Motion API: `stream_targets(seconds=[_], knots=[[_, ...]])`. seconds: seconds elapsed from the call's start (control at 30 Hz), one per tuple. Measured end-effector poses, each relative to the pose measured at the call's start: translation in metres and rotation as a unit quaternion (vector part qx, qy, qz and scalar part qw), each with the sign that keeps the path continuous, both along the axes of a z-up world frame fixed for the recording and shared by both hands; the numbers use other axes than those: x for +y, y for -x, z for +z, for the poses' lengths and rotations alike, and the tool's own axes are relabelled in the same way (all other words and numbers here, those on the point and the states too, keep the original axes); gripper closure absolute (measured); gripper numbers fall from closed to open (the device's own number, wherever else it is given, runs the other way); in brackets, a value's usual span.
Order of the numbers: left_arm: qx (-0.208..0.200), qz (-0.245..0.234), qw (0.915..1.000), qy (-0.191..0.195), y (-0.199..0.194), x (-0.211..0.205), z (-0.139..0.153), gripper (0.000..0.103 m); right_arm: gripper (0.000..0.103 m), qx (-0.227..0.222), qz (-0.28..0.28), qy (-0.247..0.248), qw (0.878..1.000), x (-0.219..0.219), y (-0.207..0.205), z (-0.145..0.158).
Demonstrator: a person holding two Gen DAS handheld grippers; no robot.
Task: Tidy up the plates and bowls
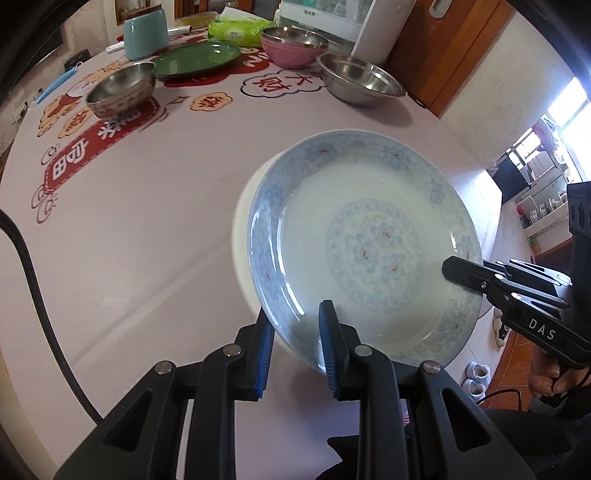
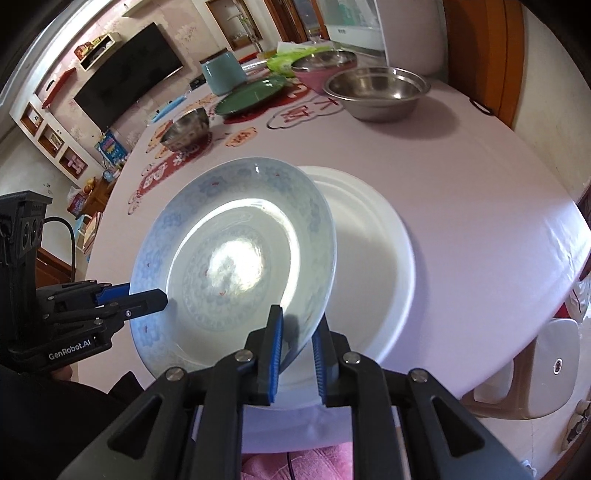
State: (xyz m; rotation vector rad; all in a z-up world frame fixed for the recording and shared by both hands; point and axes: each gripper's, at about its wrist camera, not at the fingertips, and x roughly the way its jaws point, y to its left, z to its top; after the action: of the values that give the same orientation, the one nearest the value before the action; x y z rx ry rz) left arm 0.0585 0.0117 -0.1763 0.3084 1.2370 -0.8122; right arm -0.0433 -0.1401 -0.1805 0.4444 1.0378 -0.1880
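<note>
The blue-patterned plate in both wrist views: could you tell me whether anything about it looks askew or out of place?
Yes. The blue-patterned plate is tilted, overlapping the white plate off-centre rather than stacked flat. The left gripper and right gripper each straddle its rim. No chips or spills show.

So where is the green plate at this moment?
The green plate lies at the far side of the table, between the teal pot and the pink bowl, behind the small steel bowl.

Your inventory: blue-patterned plate [image 1: 365, 240], glossy glazed ceramic; white plate [image 2: 373, 258], smooth, satin white; wide basin [image 1: 360, 79] and small bowl [image 1: 122, 88], shiny metal; green plate [image 1: 195, 59], glossy; tablecloth [image 1: 147, 221], smooth, faint sheen; your grippers' pads [image 1: 328, 347], ribbed blue.
</note>
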Motion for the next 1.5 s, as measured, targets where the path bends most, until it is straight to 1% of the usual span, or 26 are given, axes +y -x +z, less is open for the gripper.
stream_targets(seconds=[0.2, 0.47, 0.57, 0.77, 0.93, 1.07, 1.13, 1.33, 1.43, 1.5], knots=[[0.011, 0.023, 0.9996, -0.010, 0.002, -0.016, -0.010, 0.081, 0.086, 0.022, 0.032, 0.004, 0.999, -0.015, -0.003, -0.007], [0.026, 0.076, 0.9966, -0.020, 0.003, -0.021, -0.021, 0.081, 0.083, 0.044, 0.092, 0.008, 0.995, -0.023, -0.013, -0.017], [0.028, 0.100, 0.9943, -0.026, 0.003, -0.019, -0.026, 0.081, 0.081, 0.046, 0.117, 0.011, 0.992, -0.023, -0.017, -0.019], [0.025, 0.137, 0.9900, -0.023, 0.003, -0.016, -0.028, 0.081, 0.079, 0.047, 0.153, 0.013, 0.987, -0.029, -0.024, -0.022], [0.022, 0.171, 0.9849, -0.018, 0.004, -0.012, -0.028, 0.081, 0.078, 0.052, 0.187, 0.025, 0.981, -0.029, -0.030, -0.024], [0.018, 0.191, 0.9812, -0.016, 0.004, -0.014, -0.028, 0.081, 0.077, 0.052, 0.210, 0.023, 0.976, -0.029, -0.032, -0.025], [0.016, 0.200, 0.9795, -0.015, 0.005, -0.013, -0.028, 0.081, 0.074, 0.051, 0.220, 0.023, 0.974, -0.029, -0.032, -0.025], [0.016, 0.224, 0.9745, -0.005, 0.009, -0.006, -0.027, 0.080, 0.073, 0.051, 0.234, 0.032, 0.970, -0.028, -0.034, -0.027], [0.015, 0.221, 0.9751, -0.013, 0.010, -0.006, -0.024, 0.079, 0.071, 0.057, 0.233, 0.041, 0.970, -0.025, -0.035, -0.026], [0.004, 0.216, 0.9763, -0.019, 0.010, -0.006, -0.019, 0.078, 0.071, 0.062, 0.229, 0.056, 0.970, -0.020, -0.036, -0.026]])
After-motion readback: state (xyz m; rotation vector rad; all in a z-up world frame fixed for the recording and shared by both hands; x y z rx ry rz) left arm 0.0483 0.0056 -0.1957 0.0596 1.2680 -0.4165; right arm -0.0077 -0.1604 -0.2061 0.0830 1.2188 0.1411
